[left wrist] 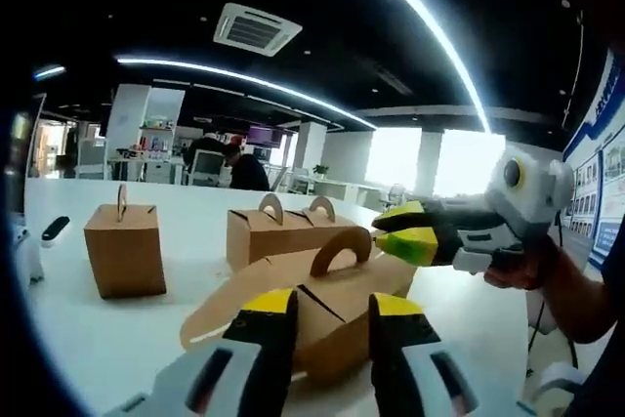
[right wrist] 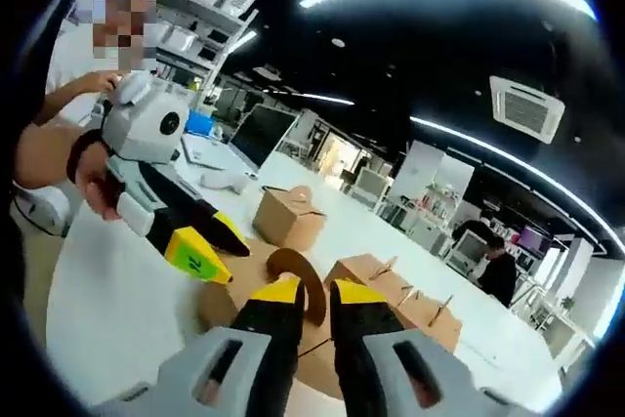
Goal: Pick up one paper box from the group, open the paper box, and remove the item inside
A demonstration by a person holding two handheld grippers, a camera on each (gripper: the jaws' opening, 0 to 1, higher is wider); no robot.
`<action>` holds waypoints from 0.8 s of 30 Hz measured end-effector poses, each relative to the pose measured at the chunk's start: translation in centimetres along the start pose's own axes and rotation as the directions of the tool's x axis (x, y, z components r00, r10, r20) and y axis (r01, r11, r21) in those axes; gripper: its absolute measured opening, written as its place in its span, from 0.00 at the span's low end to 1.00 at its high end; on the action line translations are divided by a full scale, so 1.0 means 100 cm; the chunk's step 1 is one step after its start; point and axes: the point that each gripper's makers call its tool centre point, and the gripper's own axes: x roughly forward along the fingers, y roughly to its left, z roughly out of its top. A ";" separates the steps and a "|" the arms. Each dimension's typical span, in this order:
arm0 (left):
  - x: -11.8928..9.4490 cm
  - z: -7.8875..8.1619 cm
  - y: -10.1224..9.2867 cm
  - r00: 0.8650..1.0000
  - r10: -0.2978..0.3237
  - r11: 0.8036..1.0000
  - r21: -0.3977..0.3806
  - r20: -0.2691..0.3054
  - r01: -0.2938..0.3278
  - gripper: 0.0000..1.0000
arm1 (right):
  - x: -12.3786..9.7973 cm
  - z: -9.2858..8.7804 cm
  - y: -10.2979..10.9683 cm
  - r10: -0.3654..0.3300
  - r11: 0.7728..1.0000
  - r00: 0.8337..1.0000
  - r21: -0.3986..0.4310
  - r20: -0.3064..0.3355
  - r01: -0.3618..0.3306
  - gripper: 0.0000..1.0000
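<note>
A brown paper box (left wrist: 327, 334) with its top flaps spread sits between my left gripper's (left wrist: 330, 302) yellow-tipped jaws, which are shut on its near side. Its arched handle flap (left wrist: 342, 246) stands up, and my right gripper (left wrist: 391, 229) comes in from the right with its tips pinched on that flap's end. In the right gripper view the handle flap (right wrist: 305, 292) sits between the nearly closed jaws of my right gripper (right wrist: 314, 290). My left gripper (right wrist: 210, 246) holds the box (right wrist: 225, 305) from the left. What is inside the box is hidden.
Other shut paper boxes stand on the white table (left wrist: 117, 339): a small one (left wrist: 125, 251) at left, a wider one (left wrist: 278, 231) behind. They also appear as a box (right wrist: 288, 217) and boxes (right wrist: 400, 305). A person (left wrist: 244, 168) sits at desks far behind.
</note>
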 end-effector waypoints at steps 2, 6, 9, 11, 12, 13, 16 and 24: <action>0.000 0.000 0.000 1.000 -0.001 1.000 0.002 0.001 0.001 0.31 | 0.002 -0.001 -0.001 0.002 1.000 1.000 -0.009 -0.003 -0.002 0.11; -0.001 -0.001 0.001 1.000 -0.002 1.000 -0.002 -0.002 0.002 0.31 | 0.001 -0.003 -0.002 0.005 1.000 1.000 0.004 -0.003 -0.005 0.09; -0.001 -0.002 0.001 1.000 -0.004 1.000 -0.010 -0.001 0.003 0.31 | 0.003 -0.005 -0.002 0.011 1.000 1.000 0.017 -0.004 -0.011 0.08; -0.001 -0.002 0.001 1.000 -0.004 1.000 -0.010 0.000 0.004 0.31 | 0.003 -0.008 -0.002 0.013 1.000 1.000 0.023 -0.009 -0.013 0.08; 0.000 -0.002 0.001 1.000 -0.004 1.000 -0.013 0.000 0.004 0.31 | 0.003 -0.009 -0.002 0.014 1.000 1.000 0.026 -0.011 -0.014 0.06; 0.000 -0.002 0.001 1.000 -0.004 1.000 -0.013 0.000 0.004 0.31 | 0.003 -0.010 -0.001 0.017 0.999 1.000 0.030 -0.015 -0.016 0.05; 0.000 -0.002 0.000 1.000 -0.005 1.000 -0.018 0.003 0.005 0.31 | 0.002 -0.012 -0.001 0.019 0.999 1.000 0.032 -0.018 -0.018 0.05; 0.000 -0.002 0.000 1.000 -0.006 1.000 -0.019 0.004 0.006 0.31 | 0.000 -0.013 0.001 0.030 1.000 0.999 0.007 -0.022 -0.030 0.04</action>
